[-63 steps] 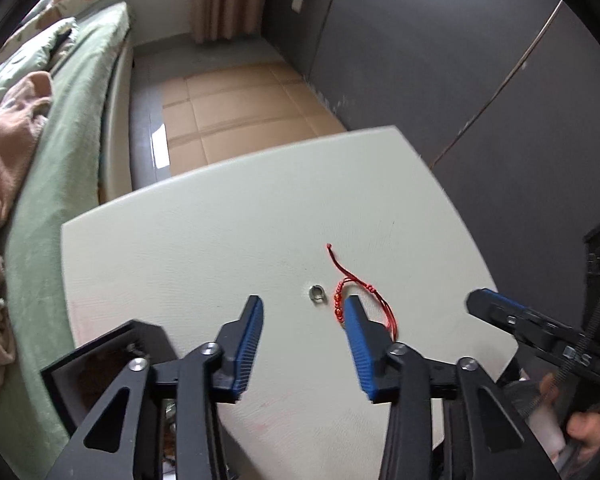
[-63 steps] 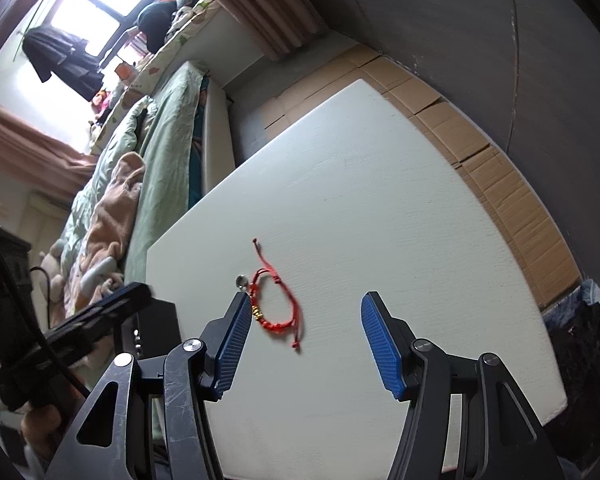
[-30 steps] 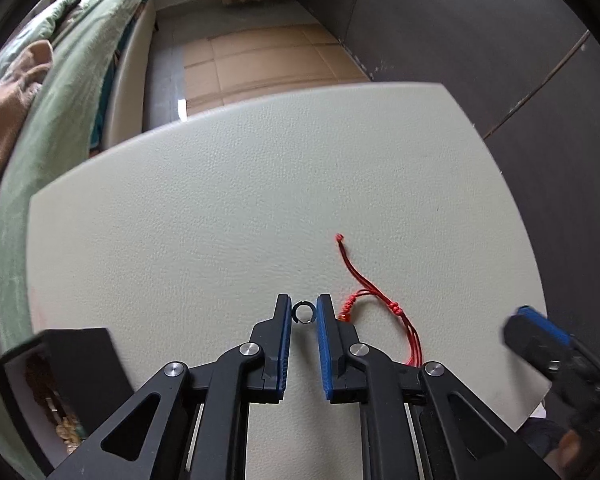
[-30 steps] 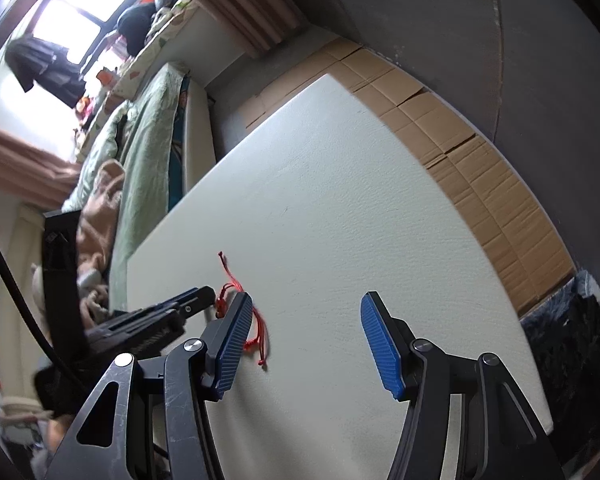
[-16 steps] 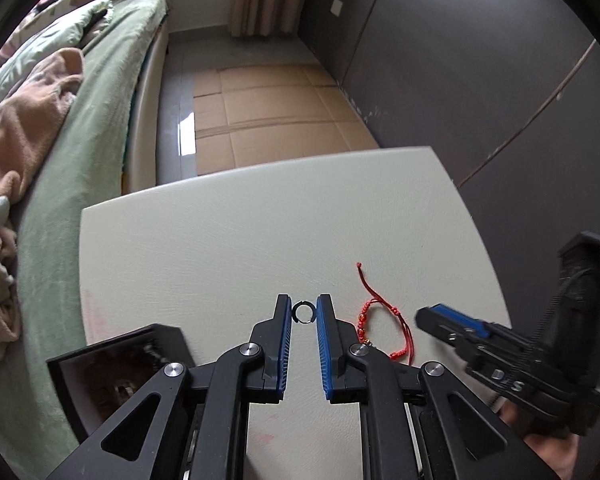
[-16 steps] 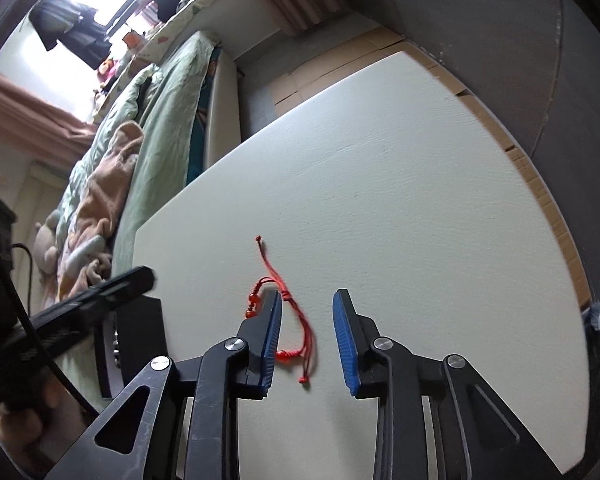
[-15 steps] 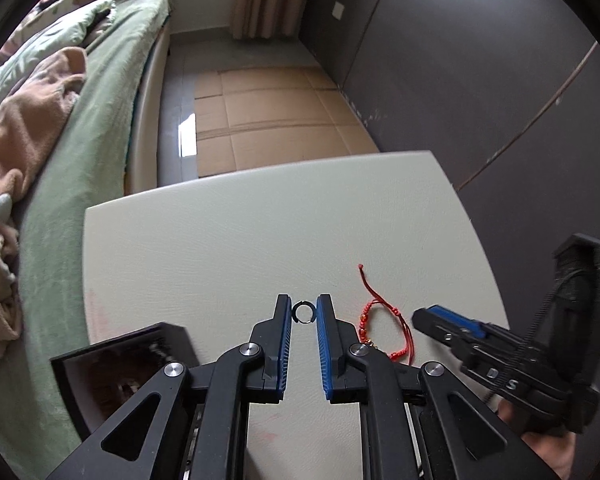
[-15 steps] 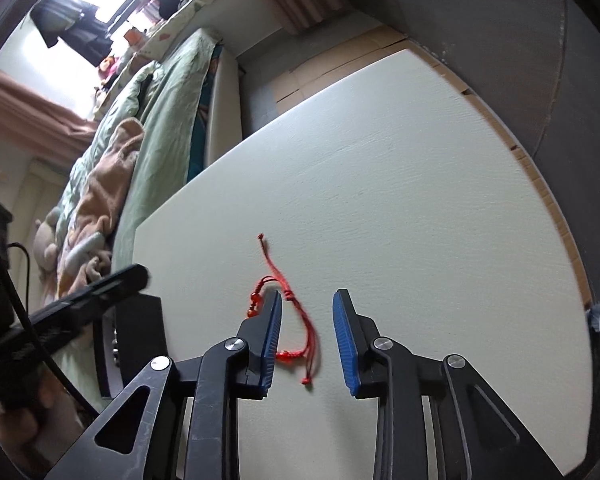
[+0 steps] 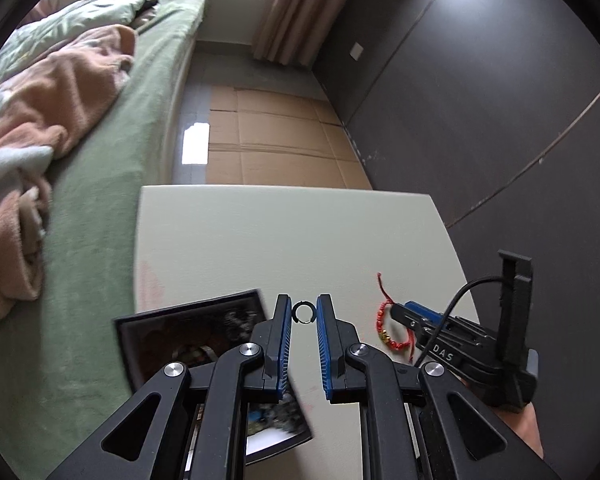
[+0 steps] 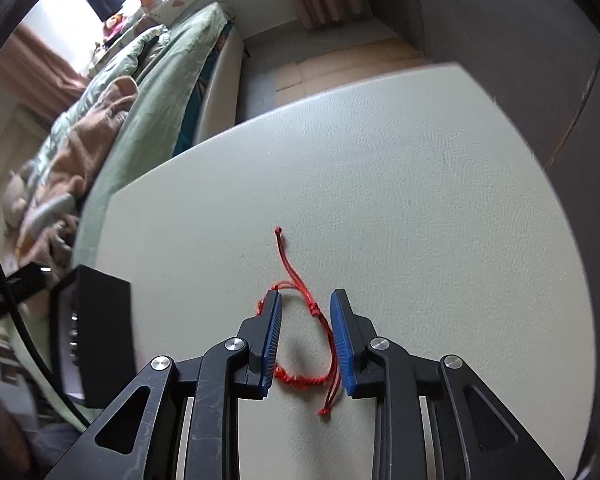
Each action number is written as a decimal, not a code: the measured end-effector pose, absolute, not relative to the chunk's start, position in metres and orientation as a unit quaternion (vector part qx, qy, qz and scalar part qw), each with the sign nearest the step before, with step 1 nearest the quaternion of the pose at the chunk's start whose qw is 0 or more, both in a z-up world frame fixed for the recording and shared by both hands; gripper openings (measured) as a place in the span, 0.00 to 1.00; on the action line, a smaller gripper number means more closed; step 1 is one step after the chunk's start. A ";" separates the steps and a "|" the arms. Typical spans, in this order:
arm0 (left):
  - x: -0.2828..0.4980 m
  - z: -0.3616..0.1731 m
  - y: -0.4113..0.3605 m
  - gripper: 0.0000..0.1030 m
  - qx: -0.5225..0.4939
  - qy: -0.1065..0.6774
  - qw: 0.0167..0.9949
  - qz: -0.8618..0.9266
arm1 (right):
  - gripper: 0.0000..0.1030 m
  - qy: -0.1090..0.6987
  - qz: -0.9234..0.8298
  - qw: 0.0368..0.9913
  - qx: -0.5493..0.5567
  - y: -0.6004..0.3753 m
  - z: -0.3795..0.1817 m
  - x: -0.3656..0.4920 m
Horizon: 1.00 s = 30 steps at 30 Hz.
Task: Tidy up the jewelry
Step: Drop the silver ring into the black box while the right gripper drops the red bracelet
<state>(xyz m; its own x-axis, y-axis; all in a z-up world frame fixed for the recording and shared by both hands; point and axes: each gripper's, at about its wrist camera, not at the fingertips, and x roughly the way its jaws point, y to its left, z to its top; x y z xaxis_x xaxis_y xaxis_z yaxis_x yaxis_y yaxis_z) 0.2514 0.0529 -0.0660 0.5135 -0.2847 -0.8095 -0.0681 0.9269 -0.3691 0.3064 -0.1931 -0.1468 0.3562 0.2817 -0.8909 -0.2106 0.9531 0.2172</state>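
1. left gripper [image 9: 303, 313]: from my left feed, fingers clamped on a small ring [image 9: 302, 313], held at the tips above the white table [image 9: 284, 232].
2. box [image 9: 188, 336], black, beside it on the left: contents blurred, partly hidden by the fingers.
3. right gripper [image 10: 305, 320]: narrowly parted, straddling the red bracelet [image 10: 312, 344] on the table; i cannot tell if the pads touch it.
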 end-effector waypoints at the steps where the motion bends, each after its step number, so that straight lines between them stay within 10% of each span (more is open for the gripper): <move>1: 0.249 -0.066 0.057 0.13 -0.182 0.487 0.852 -0.061 | 0.20 0.546 0.140 0.826 0.013 -0.190 -0.146 0.305; 4: 0.241 -0.069 0.069 0.13 -0.188 0.484 0.853 -0.056 | 0.07 0.545 0.124 0.829 -0.004 -0.191 -0.146 0.304; 15: 0.221 -0.064 0.096 0.15 -0.209 0.461 0.860 -0.061 | 0.06 0.495 0.169 0.848 0.082 -0.194 -0.099 0.271; 20: 0.210 -0.061 0.104 0.65 -0.230 0.444 0.863 -0.069 | 0.06 0.466 0.213 0.851 0.112 -0.184 -0.076 0.253; 30: 0.191 -0.064 0.129 0.65 -0.252 0.434 0.864 -0.043 | 0.07 0.413 0.314 0.845 0.126 -0.129 -0.054 0.229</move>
<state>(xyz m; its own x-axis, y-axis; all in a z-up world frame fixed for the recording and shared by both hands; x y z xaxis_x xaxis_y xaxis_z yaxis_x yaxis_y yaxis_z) 0.1914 0.1293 -0.0639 0.6194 -0.2925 -0.7286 -0.1450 0.8694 -0.4723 0.2294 -0.1286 -0.0545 0.4607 0.6350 -0.6201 -0.4271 0.7711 0.4723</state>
